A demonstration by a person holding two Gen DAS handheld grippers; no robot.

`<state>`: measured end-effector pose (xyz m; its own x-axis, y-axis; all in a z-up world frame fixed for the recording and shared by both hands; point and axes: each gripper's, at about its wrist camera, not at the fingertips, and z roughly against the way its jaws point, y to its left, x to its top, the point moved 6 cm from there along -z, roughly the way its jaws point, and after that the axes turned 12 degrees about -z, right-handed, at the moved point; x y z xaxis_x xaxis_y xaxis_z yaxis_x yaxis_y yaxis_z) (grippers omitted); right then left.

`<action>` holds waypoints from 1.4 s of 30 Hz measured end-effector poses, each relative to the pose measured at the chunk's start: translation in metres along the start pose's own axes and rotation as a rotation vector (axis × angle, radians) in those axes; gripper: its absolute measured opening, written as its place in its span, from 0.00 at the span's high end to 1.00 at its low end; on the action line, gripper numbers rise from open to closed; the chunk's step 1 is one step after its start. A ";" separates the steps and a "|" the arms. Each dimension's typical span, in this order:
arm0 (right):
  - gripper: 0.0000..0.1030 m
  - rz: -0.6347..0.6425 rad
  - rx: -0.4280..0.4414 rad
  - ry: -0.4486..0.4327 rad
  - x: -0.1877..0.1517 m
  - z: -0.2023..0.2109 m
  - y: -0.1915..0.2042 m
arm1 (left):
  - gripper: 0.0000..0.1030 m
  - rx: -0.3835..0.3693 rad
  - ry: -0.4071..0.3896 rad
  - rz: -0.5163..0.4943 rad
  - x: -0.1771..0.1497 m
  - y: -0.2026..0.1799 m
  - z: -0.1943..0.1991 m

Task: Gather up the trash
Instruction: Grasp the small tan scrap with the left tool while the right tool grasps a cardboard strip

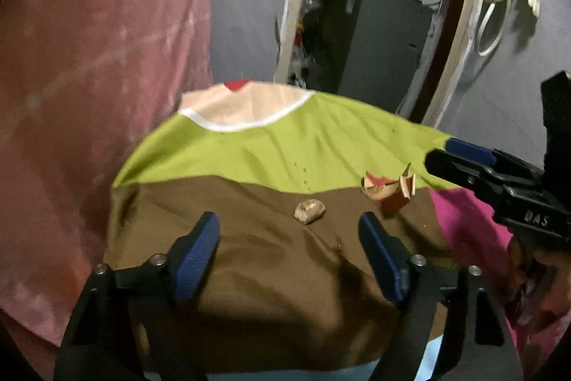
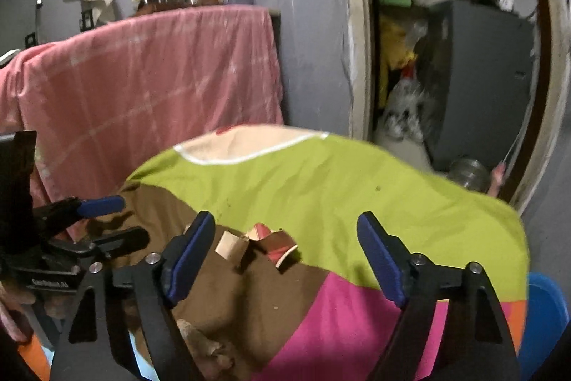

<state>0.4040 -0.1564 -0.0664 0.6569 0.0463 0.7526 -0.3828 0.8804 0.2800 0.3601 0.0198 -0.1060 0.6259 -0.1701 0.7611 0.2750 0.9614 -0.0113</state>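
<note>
Left claw [image 1: 289, 231] just behind crumpled wad [image 1: 309, 211]

The only lettering showing clearly is "DAS", standing in pale capitals on the black body of the right gripper [image 1: 464, 154]. A similar pale marking is showing on the left gripper [image 2: 107, 220] body, but it is blurring beyond reading.
</note>
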 end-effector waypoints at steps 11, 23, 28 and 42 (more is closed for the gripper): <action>0.47 -0.033 0.023 0.179 -0.014 -0.042 -0.006 | 0.56 -0.058 0.092 0.008 0.005 0.000 -0.037; 0.61 -0.028 0.088 0.254 -0.018 -0.055 0.003 | 0.81 -0.111 0.128 -0.002 0.006 0.000 -0.047; 0.64 -0.075 0.134 0.298 -0.025 -0.058 0.006 | 0.81 -0.106 0.125 0.008 0.007 -0.002 -0.048; 0.80 -0.048 0.138 0.202 -0.023 -0.027 0.017 | 0.82 -0.060 0.024 0.045 0.013 -0.005 -0.010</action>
<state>0.4004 -0.1292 -0.0949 0.7876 0.1111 0.6061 -0.4240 0.8115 0.4021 0.3737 0.0109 -0.1026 0.6556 -0.1333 0.7433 0.2895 0.9535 -0.0844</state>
